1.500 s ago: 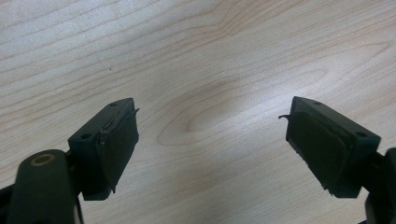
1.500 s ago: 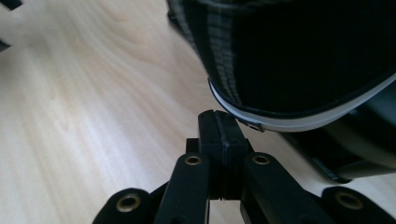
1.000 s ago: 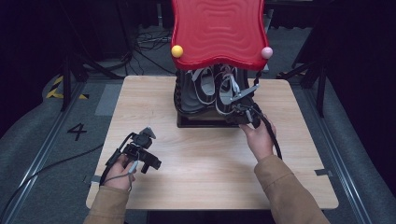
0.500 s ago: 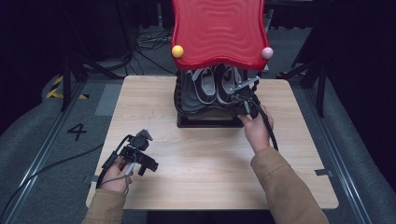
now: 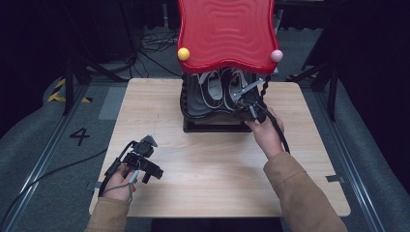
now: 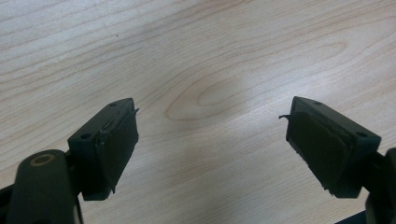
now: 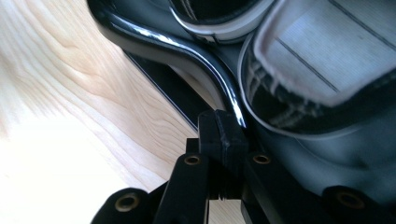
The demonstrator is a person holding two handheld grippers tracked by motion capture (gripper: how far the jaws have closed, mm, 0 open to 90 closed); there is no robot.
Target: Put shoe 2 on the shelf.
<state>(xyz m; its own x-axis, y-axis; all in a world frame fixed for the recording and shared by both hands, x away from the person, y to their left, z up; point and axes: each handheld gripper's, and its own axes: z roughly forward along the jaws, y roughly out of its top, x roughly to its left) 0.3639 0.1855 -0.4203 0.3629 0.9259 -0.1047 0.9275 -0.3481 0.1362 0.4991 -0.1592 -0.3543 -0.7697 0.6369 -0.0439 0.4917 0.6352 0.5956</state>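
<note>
rack (image 5: 227,34) with red top stands at the table's (image 5: 217,193) far middle, shoes (image 5: 220,89) on its lower shelf. right gripper (image 5: 249,108) sits at the shelf's front right edge; left gripper (image 5: 147,159) rests near the front left.

left gripper (image 6: 212,140) view: jaws wide apart over bare wood.

right gripper (image 7: 222,137) view: jaws pressed together against the shelf rim (image 7: 196,51), a shoe (image 7: 317,60) just beyond.

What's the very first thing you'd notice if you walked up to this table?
The big wavy red top of a little rack at the back of the wooden table, with a yellow ball and a pink ball on its front corners. Under it sit black-and-white shoes, and the right tool is at the shelf's dark rim, jaws closed. The left tool waits open over bare wood near the front left.
</note>
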